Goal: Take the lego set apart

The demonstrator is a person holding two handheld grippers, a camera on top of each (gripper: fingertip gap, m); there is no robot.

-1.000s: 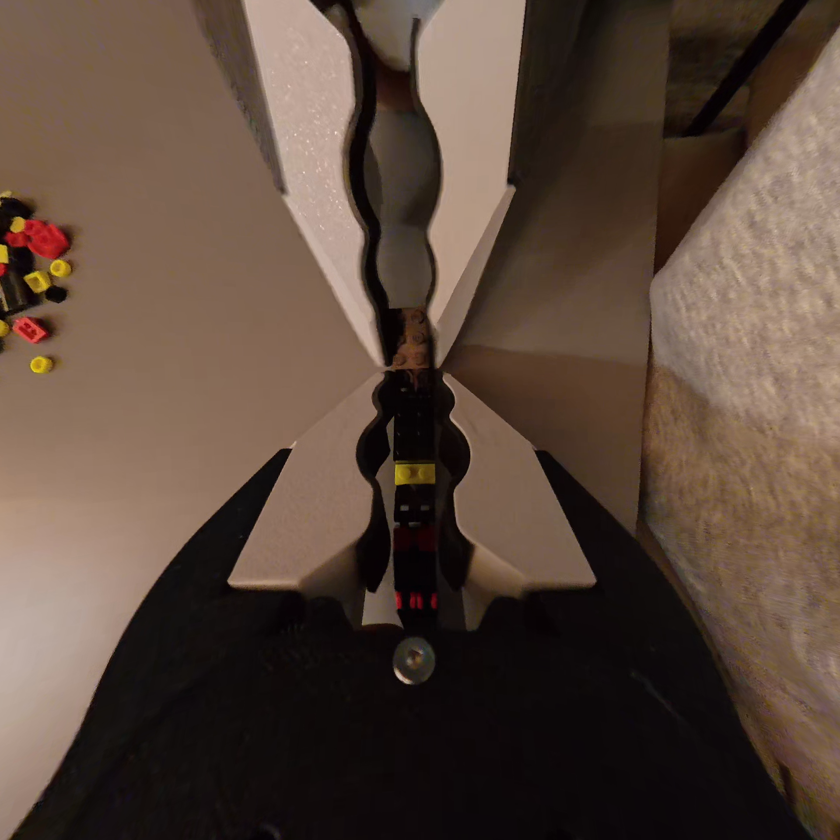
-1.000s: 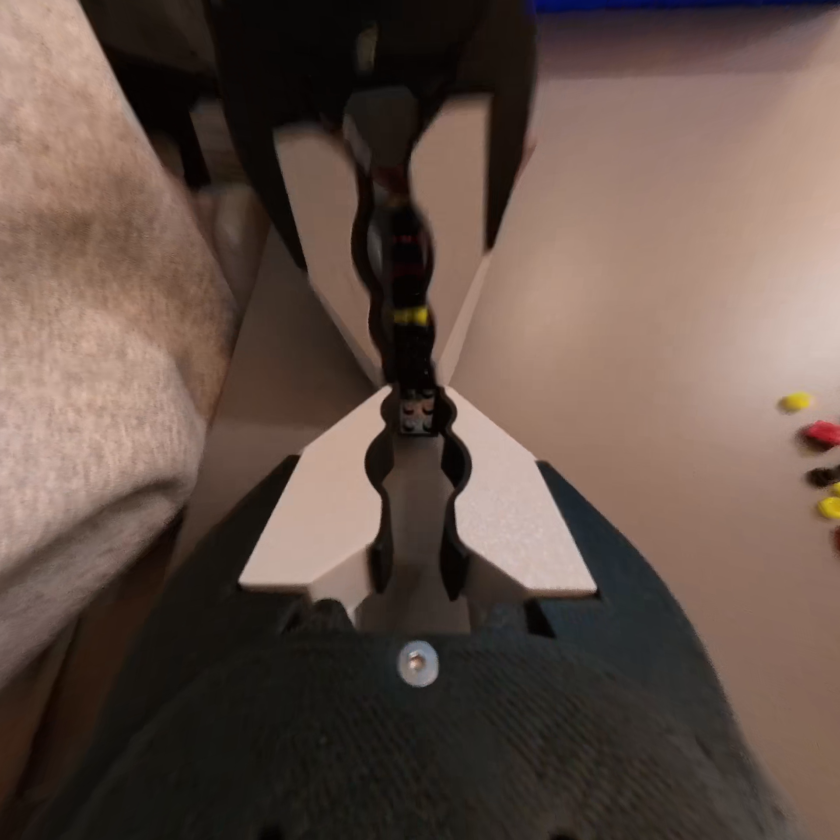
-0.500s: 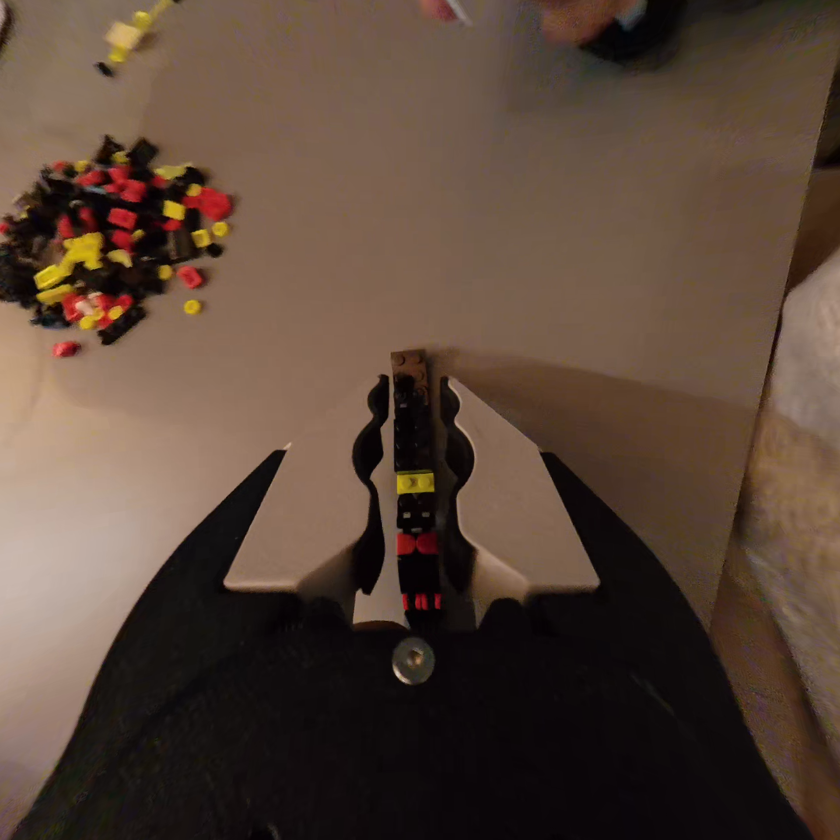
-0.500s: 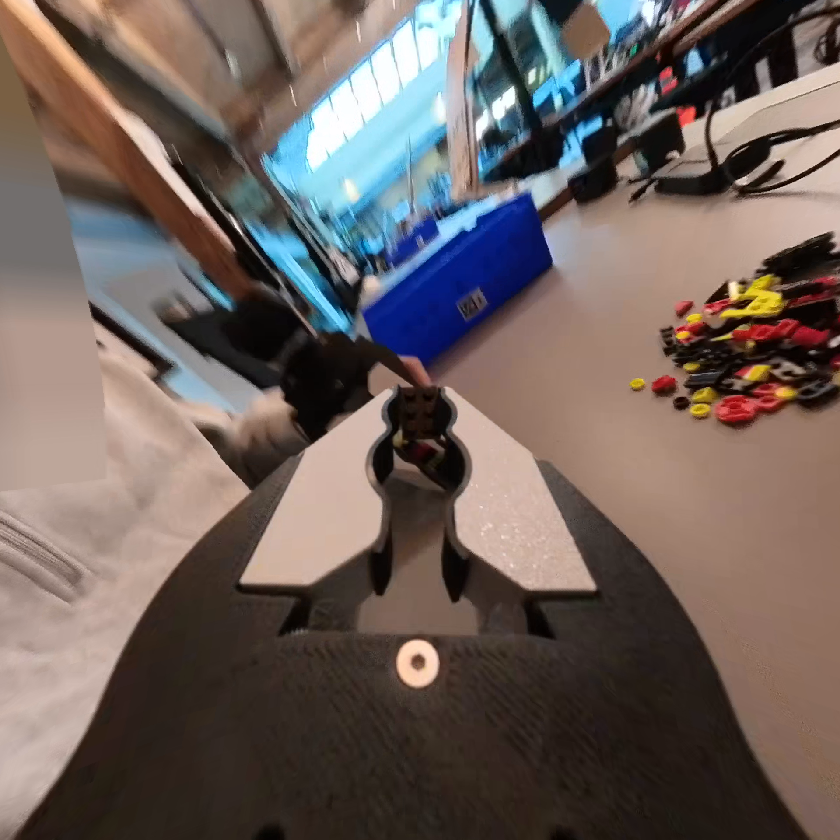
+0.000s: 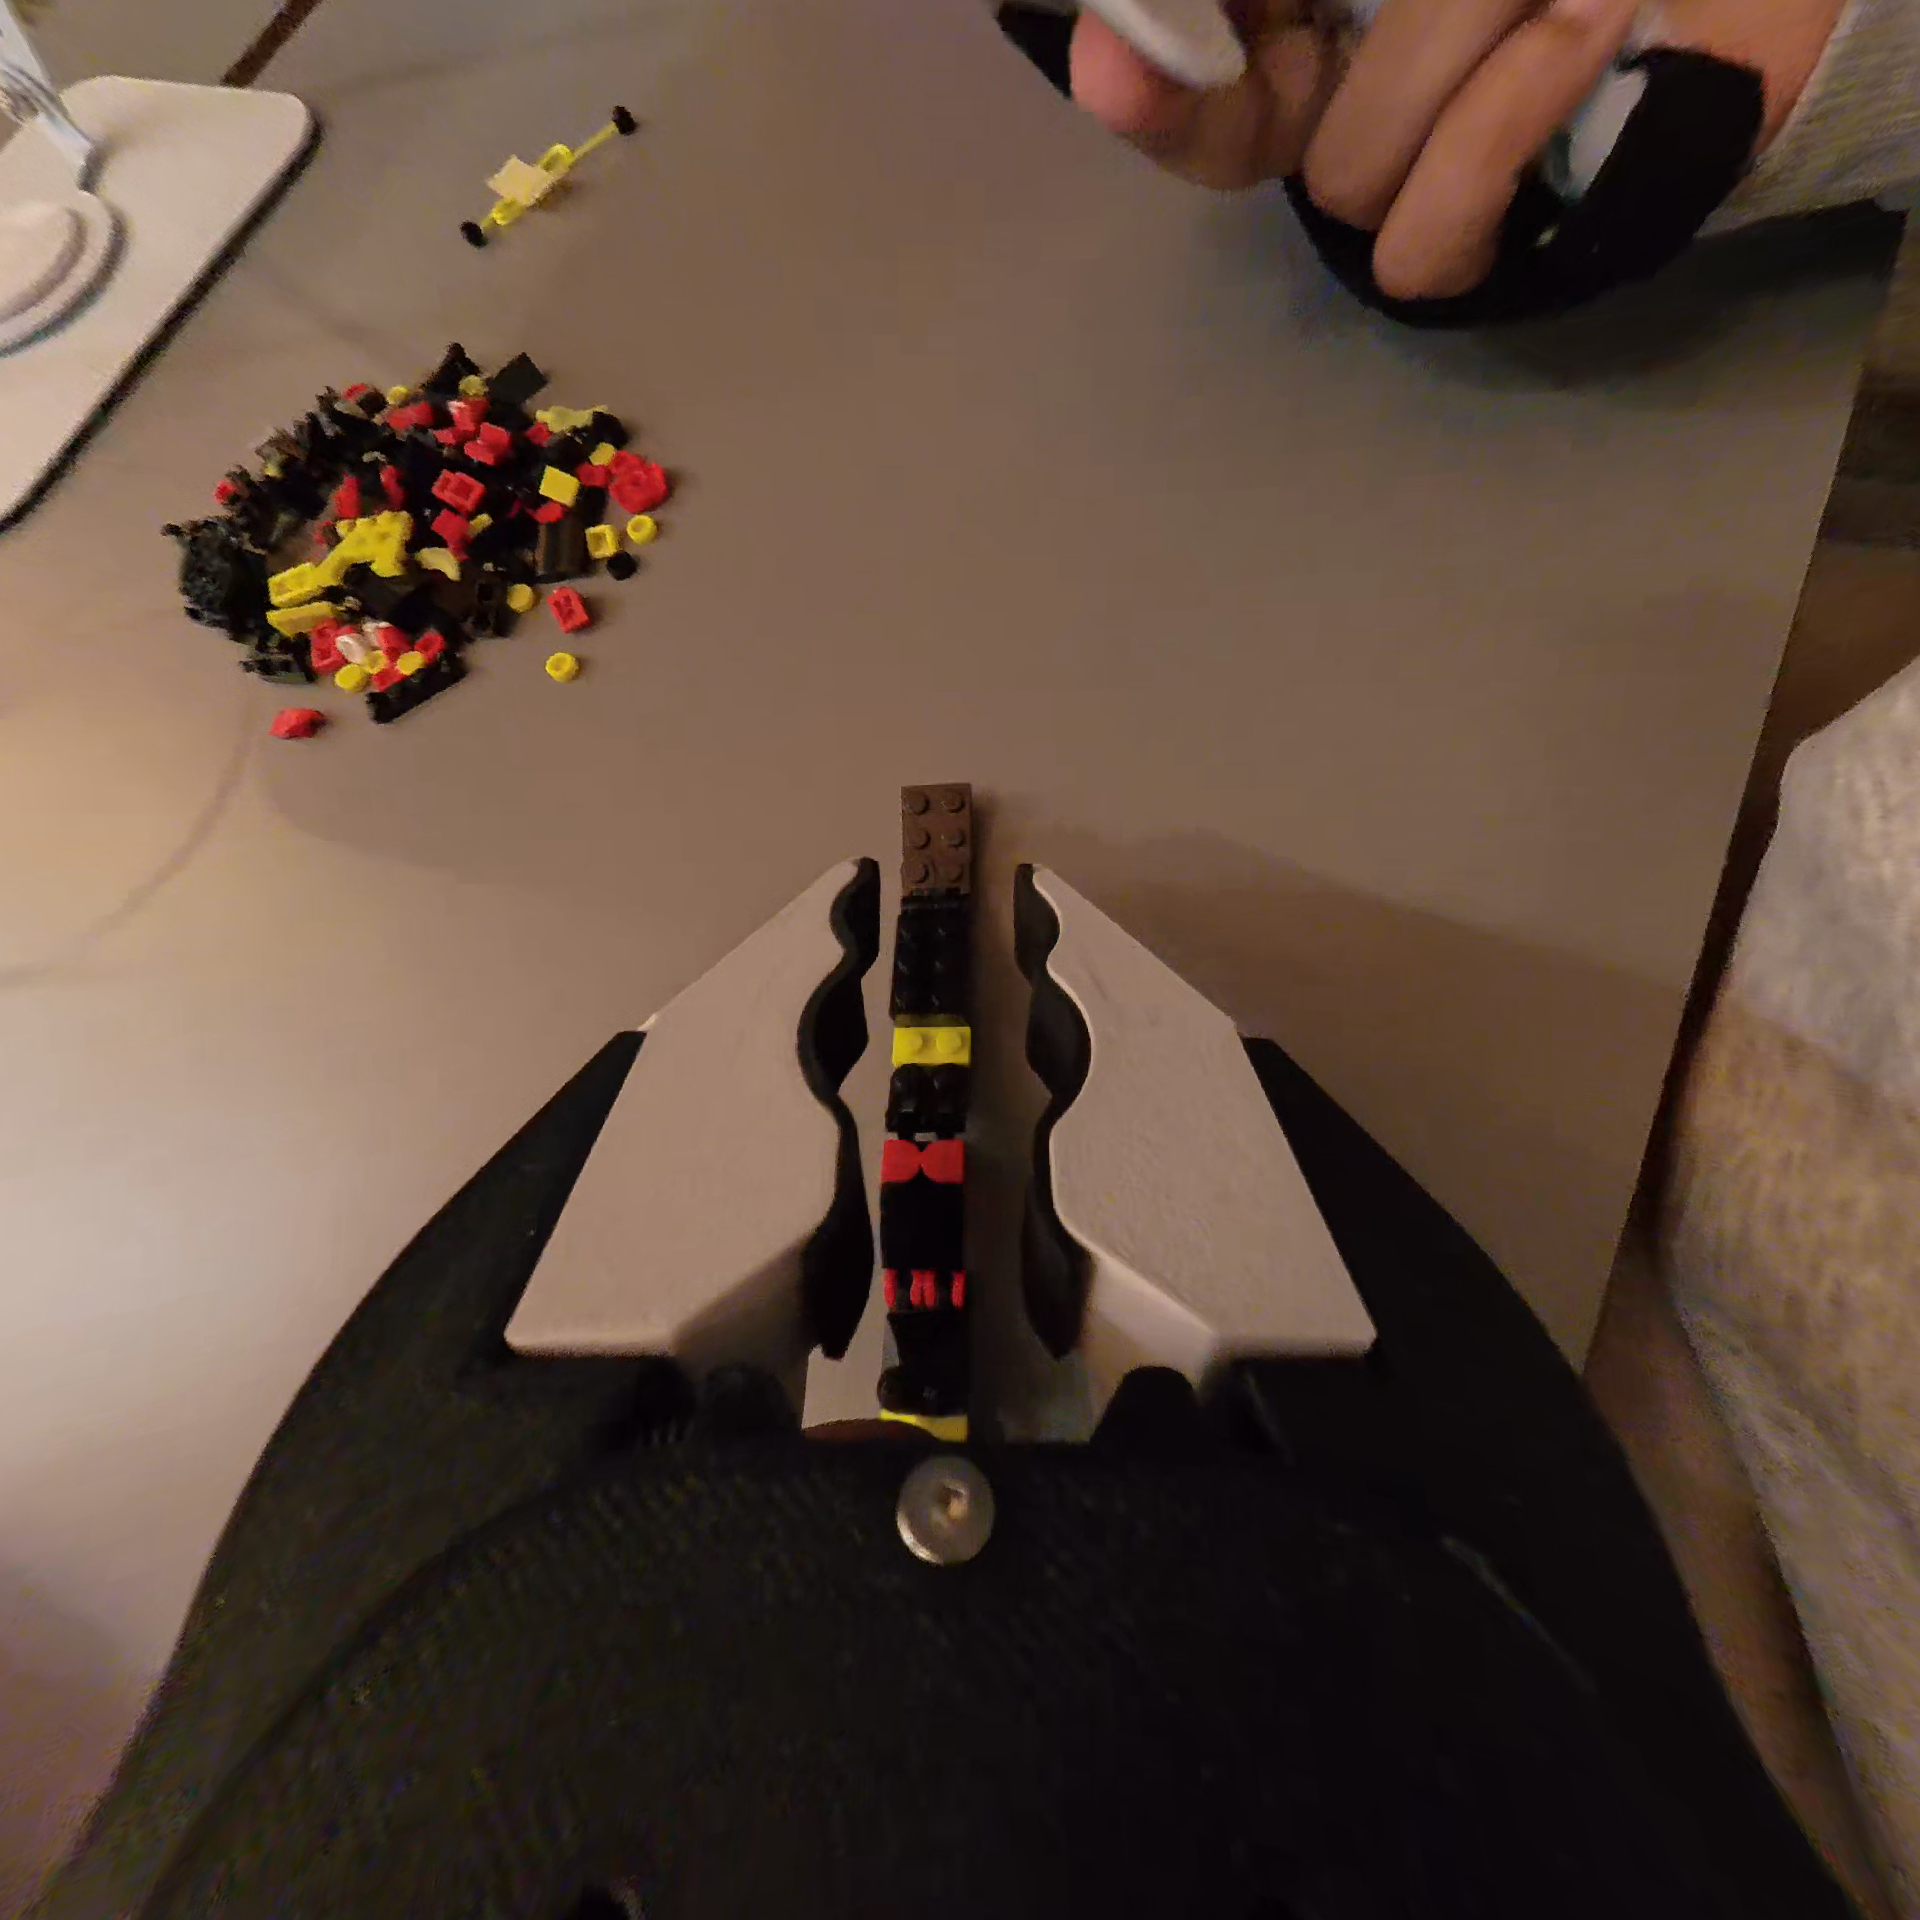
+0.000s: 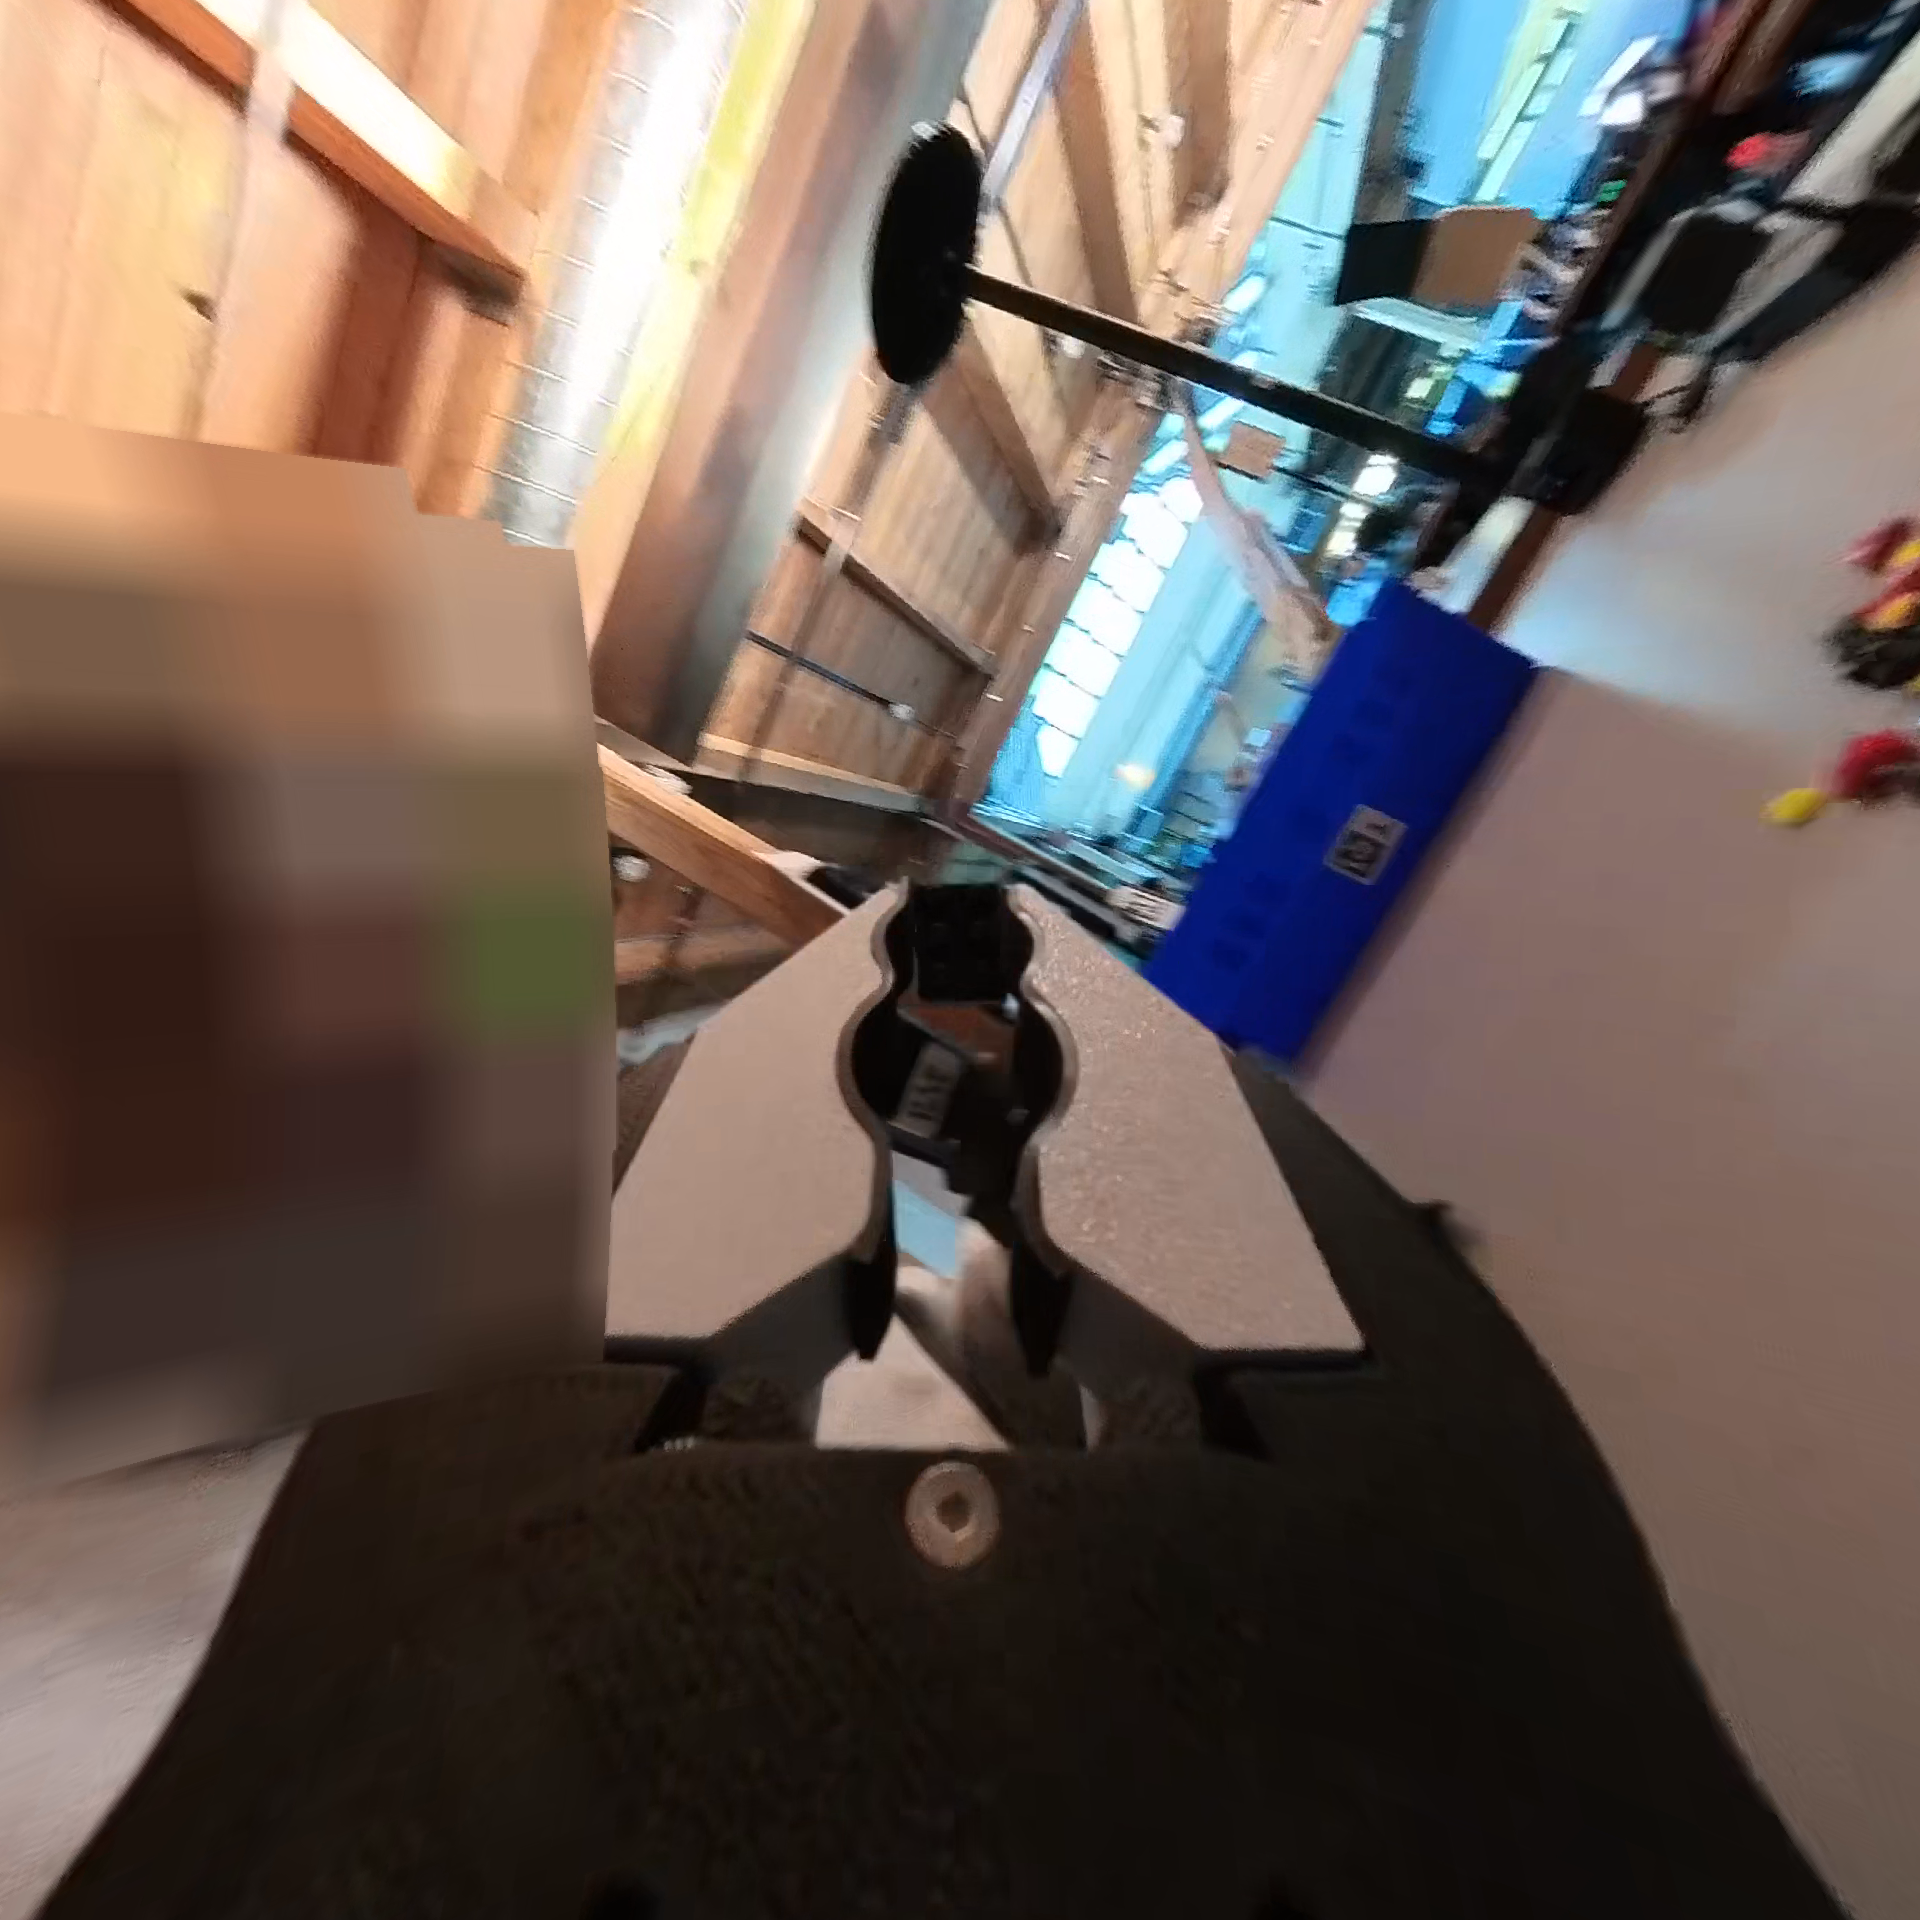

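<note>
A long lego strip [image 5: 930, 1091], black with yellow and red pieces and a brown end plate, lies lengthwise between the fingers of my left gripper [image 5: 940, 868] over the grey table [image 5: 1247, 623]. The jaws stand slightly apart, with a small gap on each side of the strip. My right gripper [image 6: 956, 909] is shut on a small dark lego piece [image 6: 956, 940] at its tips and points up and away from the table, in a blurred view. The hand holding it [image 5: 1455, 156] shows at the far right of the left wrist view.
A pile of loose black, red and yellow lego pieces [image 5: 416, 530] lies at the left, also in the right wrist view [image 6: 1881, 644]. A yellow axle piece [image 5: 540, 177] and a white tray [image 5: 135, 260] are at the far left. A blue bin [image 6: 1340, 852] stands behind. The table edge and light fabric [image 5: 1818, 1143] are at the right. Tip to tip, the grippers are about 15 cm apart.
The right gripper came off the strip's end with a small dark piece and swung up and away. The left gripper's jaws have parted a little around the strip.
</note>
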